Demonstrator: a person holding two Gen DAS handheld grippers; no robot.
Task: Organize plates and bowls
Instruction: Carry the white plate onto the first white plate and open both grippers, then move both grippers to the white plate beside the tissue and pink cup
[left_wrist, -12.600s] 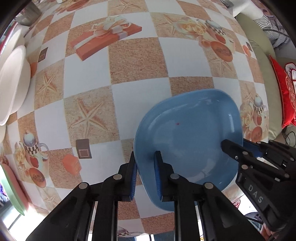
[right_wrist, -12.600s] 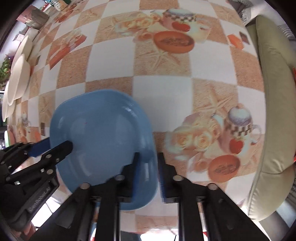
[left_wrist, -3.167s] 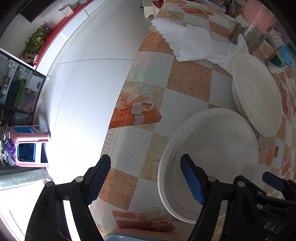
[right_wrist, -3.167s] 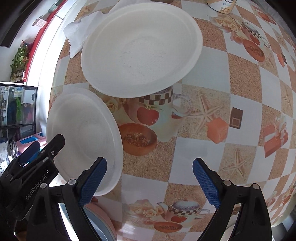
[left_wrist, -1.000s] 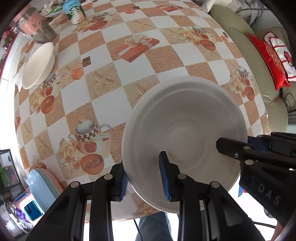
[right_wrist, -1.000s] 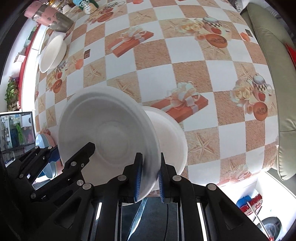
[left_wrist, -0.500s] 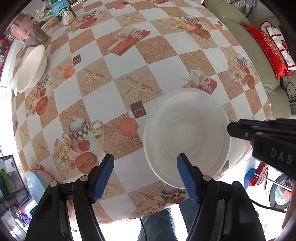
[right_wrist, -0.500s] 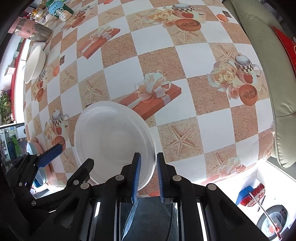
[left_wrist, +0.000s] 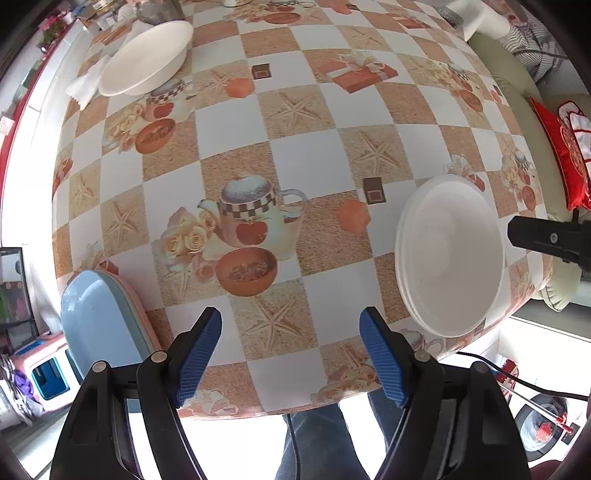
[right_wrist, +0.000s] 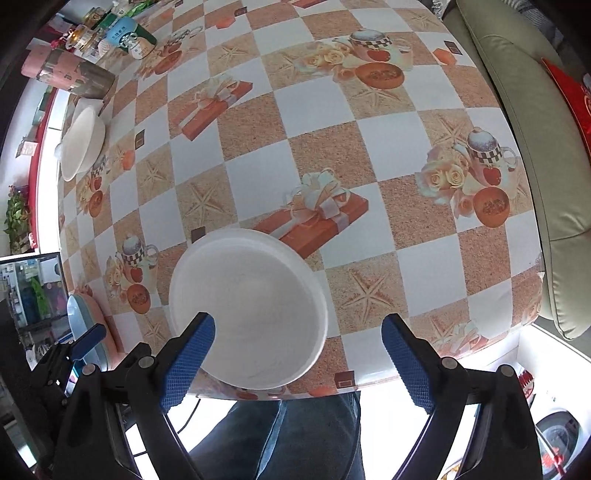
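Two white bowls (right_wrist: 247, 306) sit nested near the table's front edge, also seen at the right in the left wrist view as a white stack (left_wrist: 448, 254). My right gripper (right_wrist: 297, 354) hangs over the stack's near rim. Its jaws are opening, the pads are off the rim, and one finger (right_wrist: 190, 352) overlaps the bowl in the picture. My left gripper (left_wrist: 290, 356) stands to the left of the stack, jaws opening, with only tablecloth between the fingers. A third white bowl (left_wrist: 144, 59) rests at the far left. A blue plate (left_wrist: 99, 314) tops a pink one at the left edge.
Cups and a metal tumbler (right_wrist: 66, 72) crowd the far left corner beside a white napkin (left_wrist: 86, 86). A sofa with a pale cushion (right_wrist: 535, 147) and a red pillow (left_wrist: 565, 155) lines the right side. A person's legs in jeans (right_wrist: 288, 435) stand at the front edge.
The right gripper opened and let go of the white bowl, which now sits in the other bowl. The left gripper opened earlier and slid left, away from the stack.
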